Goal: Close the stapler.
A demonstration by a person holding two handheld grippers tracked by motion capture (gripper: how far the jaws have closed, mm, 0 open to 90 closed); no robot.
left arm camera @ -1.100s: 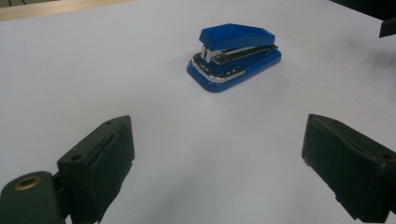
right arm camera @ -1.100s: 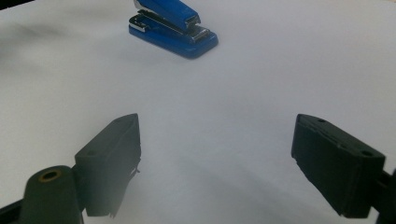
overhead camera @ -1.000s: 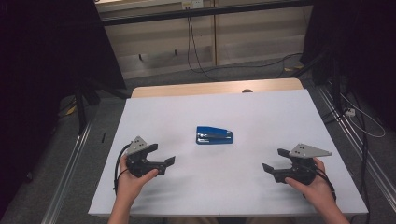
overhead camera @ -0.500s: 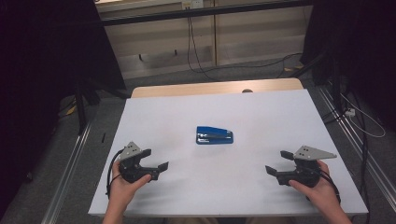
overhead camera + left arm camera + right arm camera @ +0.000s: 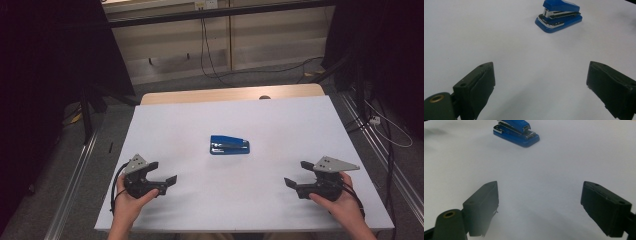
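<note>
A blue stapler [image 5: 229, 145] lies shut in the middle of the white table [image 5: 280, 120]. It appears toward the top of the left gripper view [image 5: 559, 13] and of the right gripper view [image 5: 516, 132]. My left gripper [image 5: 162, 175] rests low at the front left of the table, held in a hand, open, nothing between its jaws [image 5: 539, 85]. My right gripper [image 5: 299, 175] sits at the front right, also open and empty [image 5: 539, 205]. Both point inward toward the stapler and are well apart from it.
The table's front edge [image 5: 240, 231] runs just below both hands. A wooden strip [image 5: 230, 95] borders the far edge. Cables [image 5: 210, 55] lie on the floor beyond, and metal rails [image 5: 75, 175] flank both sides. Dark curtains stand at left and right.
Both grippers have drawn back toward the table's front edge, the left one also sliding outward to the left. The stapler has not moved.
</note>
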